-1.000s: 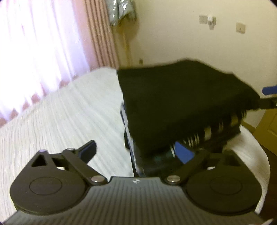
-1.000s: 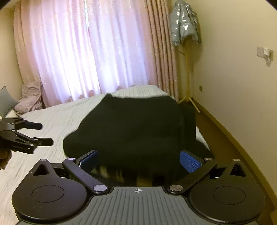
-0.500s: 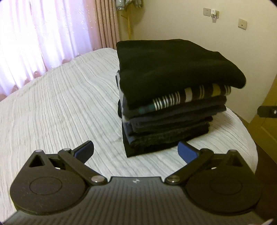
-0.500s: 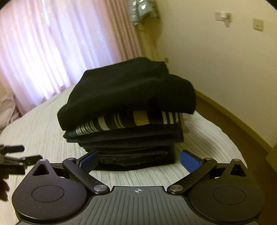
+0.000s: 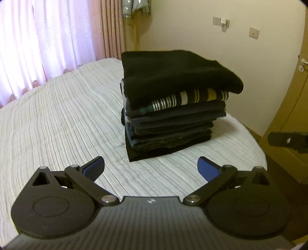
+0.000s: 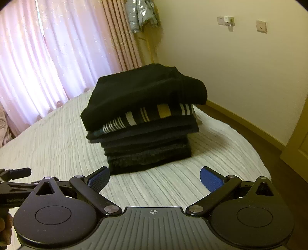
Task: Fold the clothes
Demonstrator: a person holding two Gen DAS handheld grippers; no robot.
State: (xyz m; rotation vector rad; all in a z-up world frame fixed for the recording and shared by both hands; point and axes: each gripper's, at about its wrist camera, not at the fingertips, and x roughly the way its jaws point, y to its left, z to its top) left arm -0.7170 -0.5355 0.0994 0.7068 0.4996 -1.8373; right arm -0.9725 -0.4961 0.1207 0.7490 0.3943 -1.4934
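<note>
A: Status on the left gripper (image 5: 151, 169)?

B: Jaws spread wide, blue pads (image 5: 207, 168) bare, nothing between them. It sits back from the stack of folded clothes (image 5: 173, 107), over the bedspread (image 5: 57, 123), not touching any fabric.

A: Right gripper (image 6: 155, 179)?

B: Same: fingers splayed wide, gripping nothing, a strip of bedspread showing between its tips and the pile's base. In the left wrist view part of it shows at the far right edge (image 5: 288, 141), well off to the side of the pile.

A: Where's the stack?

B: On the striped pale bedspread, near the rounded foot corner of the bed. Top item is a black folded garment (image 5: 177, 75), thick, overhanging the layers below on the side nearest the cameras. Directly under it is a striped garment (image 6: 148, 116), white and mustard bands on dark. Below that, several dark navy and black folded pieces; exact count hard to tell, edges blend together.

A: Is the pile straight?

B: Roughly upright. Layers aren't flush; the upper ones stick out past the lower ones.

A: Anything else in frame?

B: Pink curtains (image 6: 48, 63) behind the bed, a silver jacket (image 6: 141, 14) hanging on a yellow stand in the corner, wall switches (image 5: 223, 22) on the cream wall. In the right wrist view the left gripper's fingers (image 6: 16, 173) poke in at the left edge, with a bit of the person's hand (image 6: 5, 228) below.
</note>
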